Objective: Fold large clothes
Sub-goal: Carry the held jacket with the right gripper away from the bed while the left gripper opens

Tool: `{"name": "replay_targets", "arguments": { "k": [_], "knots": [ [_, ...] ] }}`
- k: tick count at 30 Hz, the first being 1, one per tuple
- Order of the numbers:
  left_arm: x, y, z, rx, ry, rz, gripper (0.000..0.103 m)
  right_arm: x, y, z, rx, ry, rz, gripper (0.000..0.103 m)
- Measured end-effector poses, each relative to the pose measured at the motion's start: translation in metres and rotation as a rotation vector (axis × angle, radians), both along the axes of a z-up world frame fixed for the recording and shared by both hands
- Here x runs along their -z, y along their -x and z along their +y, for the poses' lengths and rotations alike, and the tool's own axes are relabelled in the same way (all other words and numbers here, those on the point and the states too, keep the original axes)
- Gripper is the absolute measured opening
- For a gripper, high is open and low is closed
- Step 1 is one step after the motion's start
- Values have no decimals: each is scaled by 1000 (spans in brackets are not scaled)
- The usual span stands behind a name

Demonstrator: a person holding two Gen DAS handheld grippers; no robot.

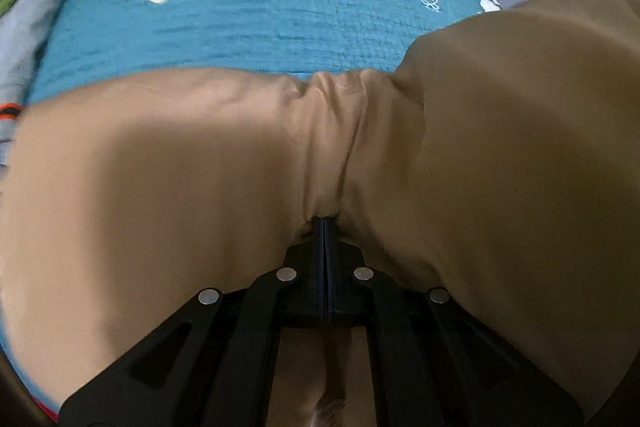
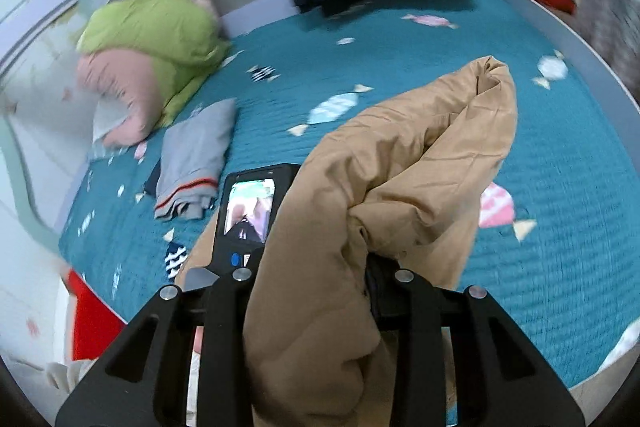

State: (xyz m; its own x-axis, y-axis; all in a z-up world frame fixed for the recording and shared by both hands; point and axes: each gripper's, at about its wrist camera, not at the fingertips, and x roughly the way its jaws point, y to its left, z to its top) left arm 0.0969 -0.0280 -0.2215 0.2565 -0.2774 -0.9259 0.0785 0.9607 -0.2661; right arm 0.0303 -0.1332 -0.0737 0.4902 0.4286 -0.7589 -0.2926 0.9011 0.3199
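Tan jacket [image 2: 404, 163] lifted over the teal bedspread [image 1: 280, 19], mid-fold.

Best carried across level and laid flat on open quilt, clear of the grey folded garment [image 2: 196, 163] and green pile [image 2: 152, 39]; left gripper [image 1: 325, 227] clenched on fabric, right gripper [image 2: 316, 279] grasping a thick bunch.

The padded tan jacket [image 2: 404, 163] is plain; the quilted teal bedspread [image 1: 280, 15] carries pale candy shapes; the folded grey garment [image 2: 196, 163] has an orange stripe.

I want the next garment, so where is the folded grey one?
In the right wrist view the folded grey garment lies left of centre on the teal quilted bedspread, below the green and pink bundle.
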Motion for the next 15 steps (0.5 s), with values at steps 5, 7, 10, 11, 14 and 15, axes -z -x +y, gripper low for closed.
{"name": "replay_targets", "arguments": {
  "k": [5,7,10,11,14,15],
  "knots": [
    [-38,20,37,-8,-41,-50,4,-10,-1,22,-102,0,3,29],
    [-53,34,59,-32,-71,-84,14,-7,-3,42,-152,31,6,30],
    [-62,50,89,-96,-160,-111,23,1,-3,69,-236,48,22,30],
    [-61,56,105,-128,-176,-104,23,5,-3,81,-271,55,28,30],
    [-60,73,142,-204,-173,-76,23,17,-5,109,-349,66,62,30],
    [-58,77,151,-230,-178,-69,23,21,-5,116,-365,69,75,30]
  ]
}}
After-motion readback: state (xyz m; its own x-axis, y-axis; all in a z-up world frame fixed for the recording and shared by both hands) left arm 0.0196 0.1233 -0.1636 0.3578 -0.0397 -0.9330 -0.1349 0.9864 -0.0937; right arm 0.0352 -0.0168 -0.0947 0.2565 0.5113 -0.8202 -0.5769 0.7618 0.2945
